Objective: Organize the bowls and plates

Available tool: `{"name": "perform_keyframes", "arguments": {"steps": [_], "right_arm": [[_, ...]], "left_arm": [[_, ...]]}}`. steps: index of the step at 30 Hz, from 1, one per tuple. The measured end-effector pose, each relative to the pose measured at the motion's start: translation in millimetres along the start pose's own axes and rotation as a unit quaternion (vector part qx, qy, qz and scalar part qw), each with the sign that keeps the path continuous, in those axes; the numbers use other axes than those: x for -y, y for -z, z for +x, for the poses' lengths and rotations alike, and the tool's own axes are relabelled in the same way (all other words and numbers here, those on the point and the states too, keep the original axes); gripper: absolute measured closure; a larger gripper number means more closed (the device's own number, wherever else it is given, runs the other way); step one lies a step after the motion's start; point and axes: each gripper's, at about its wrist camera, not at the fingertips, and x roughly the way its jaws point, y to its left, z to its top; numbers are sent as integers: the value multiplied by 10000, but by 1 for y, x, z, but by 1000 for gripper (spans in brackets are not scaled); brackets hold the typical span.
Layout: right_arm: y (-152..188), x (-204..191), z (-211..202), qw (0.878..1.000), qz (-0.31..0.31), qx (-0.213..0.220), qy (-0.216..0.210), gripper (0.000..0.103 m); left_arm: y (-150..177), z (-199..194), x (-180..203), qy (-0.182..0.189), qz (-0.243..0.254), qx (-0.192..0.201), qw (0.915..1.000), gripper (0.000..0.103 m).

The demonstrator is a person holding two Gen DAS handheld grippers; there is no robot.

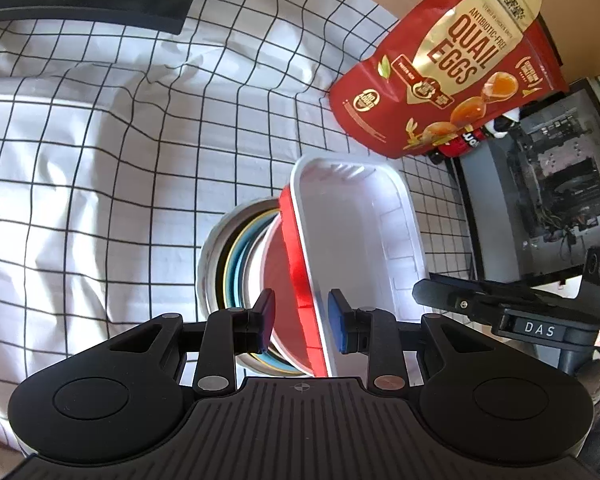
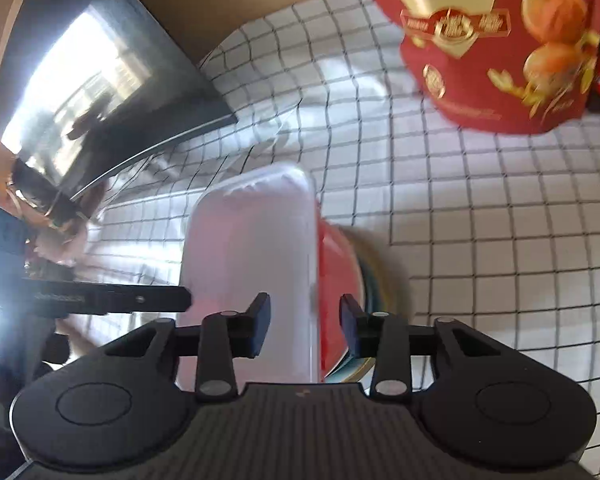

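white tray [image 1: 352, 248] runs near-to-far between both grippers; left gripper [image 1: 302, 320] clamps its left rim, right gripper [image 2: 305, 324] straddles its right rim, loosened.

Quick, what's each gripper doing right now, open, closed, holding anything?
Left gripper: jaws straddle the rim of the white rectangular plastic tray with red outside; a firm grip cannot be told.
Right gripper: open, pads clear of the same rim.

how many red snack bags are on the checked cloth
1: the red quail eggs bag stands at the far edge of the checked cloth, beyond the white tray. Other packets behind it are mostly hidden.
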Motion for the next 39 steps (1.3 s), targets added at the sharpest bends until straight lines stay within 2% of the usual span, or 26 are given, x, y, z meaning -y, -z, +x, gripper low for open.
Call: {"name": "perform_keyframes", "arguments": {"steps": [4, 6, 8, 11, 14, 15, 17, 20, 21, 25, 26, 29, 30, 32, 36, 39], "right_arm": [[0, -3, -12, 9995, 167, 260, -26, 63], [2, -5, -21, 9987, 202, 476, 13, 62], [9, -7, -34, 9969, 189, 760, 120, 62], [26, -17, -56, 9932, -29, 1137, 255, 60], [60, -33, -78, 9865, -409, 1528, 416, 42], [73, -38, -83, 9841, -507, 1631, 495, 41], [106, -47, -92, 9792, -742, 1781, 624, 39], [154, -55, -101, 9771, -931, 1791, 671, 31], [170, -55, -102, 9779, -911, 1769, 646, 31], [220, -52, -102, 9793, -754, 1692, 815, 30], [231, -51, -101, 9787, -757, 1666, 932, 30], [260, -53, -106, 9802, -868, 1491, 975, 30], [266, -54, -110, 9805, -884, 1473, 959, 30], [277, -54, -117, 9799, -809, 1518, 1012, 30], [288, -56, -132, 9776, -675, 1621, 1157, 30], [294, -62, -136, 9766, -813, 1612, 1172, 30]], "left_arm": [[-2, -18, -6, 289, 34, 87, 9995, 72], [2, -34, -7, 346, 121, 377, 9986, 72], [14, -52, -5, 300, 253, 859, 9955, 72], [52, -76, 14, 71, 659, 1764, 9821, 72], [103, -87, 45, -160, 1139, 2318, 9660, 74], [121, -87, 55, -208, 1213, 2412, 9626, 77], [156, -84, 74, -196, 1259, 2533, 9590, 82], [207, -80, 95, -26, 1170, 2655, 9570, 86], [224, -77, 101, -174, 1080, 2707, 9564, 86], [278, -64, 119, -1255, 867, 2840, 9466, 86], [288, -62, 120, -1308, 755, 2766, 9490, 86], [307, -58, 119, -990, 619, 2500, 9612, 87], [311, -58, 120, -991, 576, 2439, 9630, 88], [322, -57, 129, -1183, 677, 2428, 9604, 88], [344, -63, 143, -1830, 935, 2541, 9451, 88], [347, -65, 145, -1735, 930, 2462, 9490, 88]]}}
